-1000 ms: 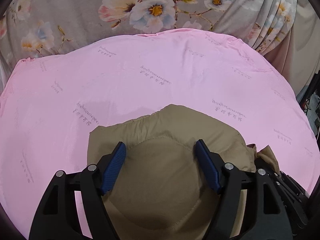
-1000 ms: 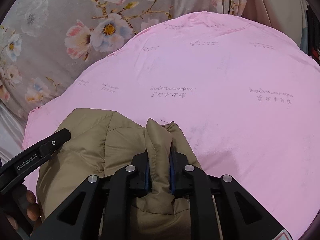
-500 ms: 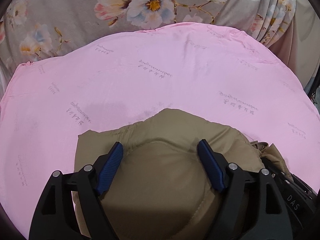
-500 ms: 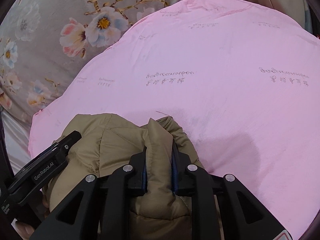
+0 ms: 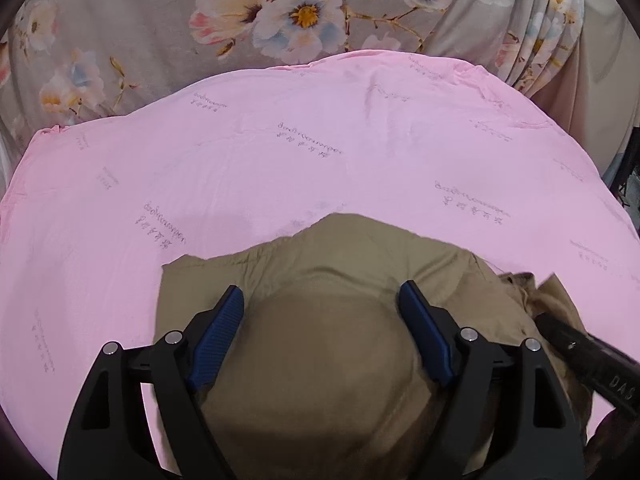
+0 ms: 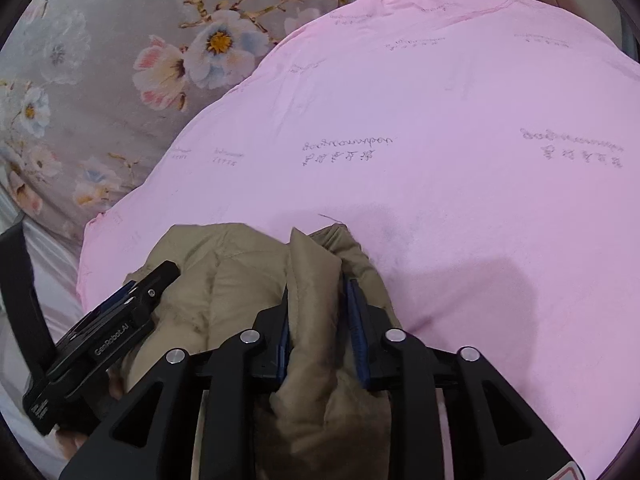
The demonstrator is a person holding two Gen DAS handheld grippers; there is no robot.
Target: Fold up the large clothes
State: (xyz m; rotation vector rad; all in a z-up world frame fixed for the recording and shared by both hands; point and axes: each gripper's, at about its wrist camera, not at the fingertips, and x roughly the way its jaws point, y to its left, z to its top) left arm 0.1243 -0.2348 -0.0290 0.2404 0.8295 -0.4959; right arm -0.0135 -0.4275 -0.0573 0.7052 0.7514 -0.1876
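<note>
On my left wrist view, the left gripper (image 5: 320, 320) has its jaws spread wide, the blue pads (image 5: 218, 340) standing apart on either side of a rounded bulge of the khaki padded jacket (image 5: 328, 272). I cannot tell whether the pads touch the fabric; they straddle it without pinching anything. The jacket lies bunched on the pink sheet (image 5: 280, 168), at the near edge of it, close under both cameras. The sheet carries faint grey printed lettering and spreads over a surface I cannot see. Behind the sheet hangs a grey floral cloth (image 5: 280, 20), and at the far right it falls in pleats.

On my right wrist view, the right gripper (image 6: 318, 308) is clenched on a raised fold of the jacket (image 6: 224, 264): the fabric stands up in a ridge between the two jaws and fills the narrow gap between them. The rest of the jacket spills to the left of that ridge, rumpled, with quilted seams showing. The left gripper (image 6: 132, 300) comes in from the lower left, its body marked GenRobot.AI, resting over the left side of the jacket. The pink sheet (image 6: 460, 160) stretches away ahead and to the right, with a dark shadow on it just beside the jacket.

In the left view the right gripper's black body (image 5: 588, 360) shows at the lower right, next to the jacket's crumpled edge.
</note>
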